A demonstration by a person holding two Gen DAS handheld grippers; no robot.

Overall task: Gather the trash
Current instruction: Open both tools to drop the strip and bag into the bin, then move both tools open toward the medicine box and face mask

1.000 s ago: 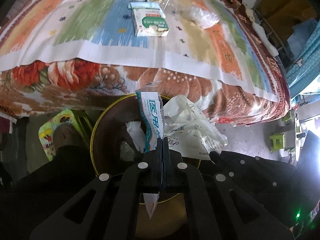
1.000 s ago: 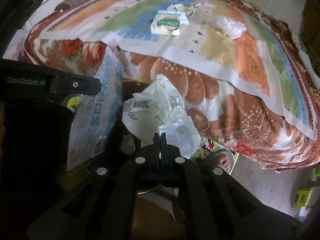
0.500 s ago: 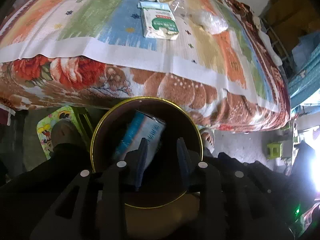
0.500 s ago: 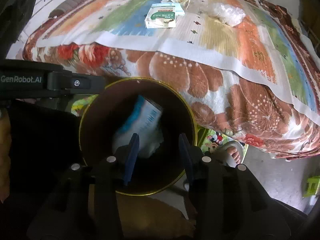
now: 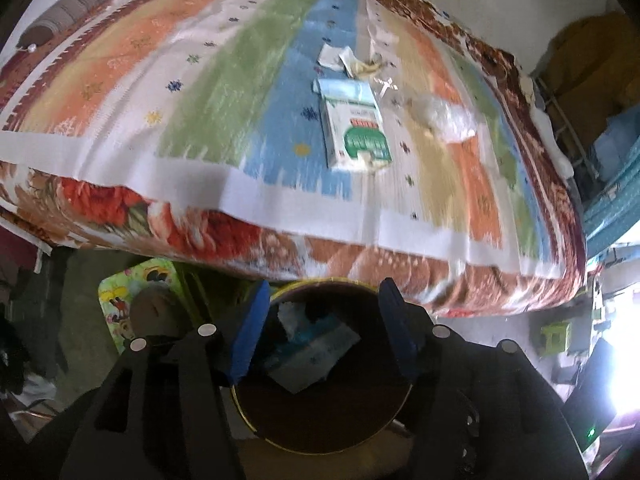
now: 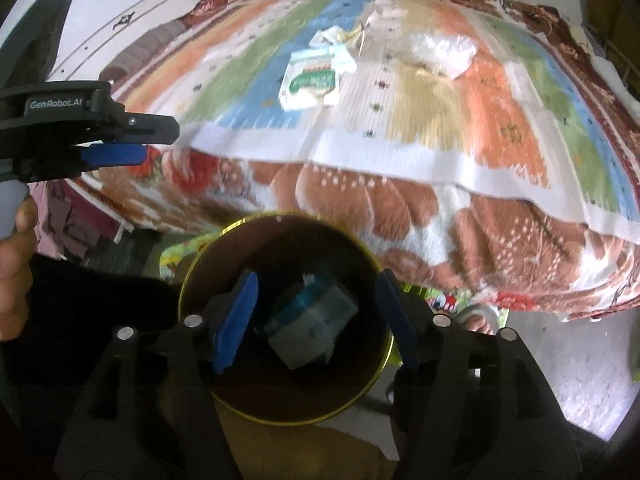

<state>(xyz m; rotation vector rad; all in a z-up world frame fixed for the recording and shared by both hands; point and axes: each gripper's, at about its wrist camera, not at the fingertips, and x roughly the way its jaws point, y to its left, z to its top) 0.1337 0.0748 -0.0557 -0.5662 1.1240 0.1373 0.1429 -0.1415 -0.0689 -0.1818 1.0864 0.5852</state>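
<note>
A round dark bin with a gold rim (image 5: 256, 424) (image 6: 188, 280) stands on the floor below the bed edge. A blue-and-white packet (image 5: 316, 352) (image 6: 312, 316) lies inside it. My left gripper (image 5: 322, 312) is open and empty above the bin; it also shows in the right wrist view (image 6: 132, 142). My right gripper (image 6: 316, 296) is open and empty over the bin. On the striped bedspread lie a white-and-green box (image 5: 356, 136) (image 6: 310, 82), crumpled paper scraps (image 5: 348, 58) (image 6: 332, 36) and a clear plastic bag (image 5: 448, 118) (image 6: 440, 50).
The bed (image 5: 200, 80) (image 6: 480, 152) with a floral blanket fills the far side. A colourful low stool (image 5: 120, 304) stands left of the bin. A sandalled foot (image 6: 480, 320) stands on the floor to the right. A small green stool (image 5: 556, 334) stands far right.
Both grippers opened and let go of the packet and the crumpled white bag, which dropped into the bin. Both grippers then opened wider and tilted up toward the bed.
</note>
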